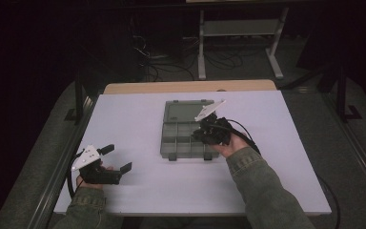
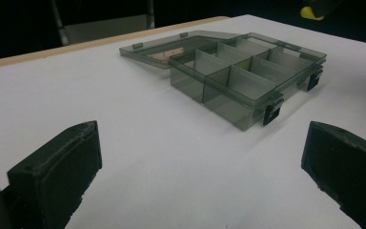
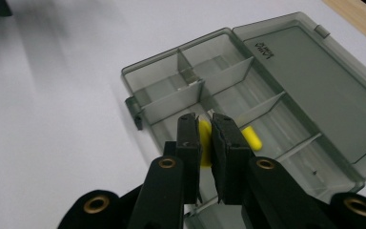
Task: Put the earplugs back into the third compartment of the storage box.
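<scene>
We hold a yellow piece (image 3: 205,143) pinched in the right gripper (image 3: 207,125) above the open box (image 3: 314,71) — a second yellow piece (image 3: 251,137) lies inside. The left gripper (image 1: 116,158) rests wide apart, empty. Next, we judge — lift clear.

Yellow piece pinched above an open compartment box

A small yellow piece (image 3: 205,143) sits upright between closed black jaws over the smoky-grey transparent organizer box (image 1: 171,136). The box lies mid-table, its lid (image 3: 310,86) folded flat open; a second yellow piece (image 3: 251,138) lies in one compartment.
</scene>
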The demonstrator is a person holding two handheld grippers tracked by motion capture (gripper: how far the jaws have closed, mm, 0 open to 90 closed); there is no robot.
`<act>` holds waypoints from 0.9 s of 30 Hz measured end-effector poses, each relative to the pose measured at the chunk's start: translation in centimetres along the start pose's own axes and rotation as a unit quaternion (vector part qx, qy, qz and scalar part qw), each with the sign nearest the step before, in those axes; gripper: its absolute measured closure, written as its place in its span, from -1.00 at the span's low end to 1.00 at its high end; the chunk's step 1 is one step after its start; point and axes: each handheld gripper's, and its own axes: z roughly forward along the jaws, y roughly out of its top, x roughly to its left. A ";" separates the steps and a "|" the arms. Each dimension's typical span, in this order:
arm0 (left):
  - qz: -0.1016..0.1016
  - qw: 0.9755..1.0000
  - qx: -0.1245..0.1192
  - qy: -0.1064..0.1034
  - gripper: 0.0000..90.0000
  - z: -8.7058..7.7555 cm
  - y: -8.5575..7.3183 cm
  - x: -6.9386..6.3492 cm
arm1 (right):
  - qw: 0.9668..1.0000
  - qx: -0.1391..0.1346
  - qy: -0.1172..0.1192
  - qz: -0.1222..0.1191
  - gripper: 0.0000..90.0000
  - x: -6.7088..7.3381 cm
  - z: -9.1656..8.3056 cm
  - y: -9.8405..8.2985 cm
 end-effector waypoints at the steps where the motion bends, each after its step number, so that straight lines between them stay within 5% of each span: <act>1: 0.000 1.000 0.000 0.000 -1.00 0.0 0.0 0.0 | 1.000 0.000 0.000 0.000 0.79 -0.2 0.1 0.2; 15: 0.000 1.000 0.000 -0.002 -1.00 0.0 0.0 0.0 | 0.999 0.021 -0.021 0.017 0.79 -3.0 1.9 1.3; 27: -0.003 1.000 0.000 -0.005 -1.00 0.1 0.0 0.0 | 0.999 0.038 -0.021 0.021 0.79 -4.0 3.8 2.3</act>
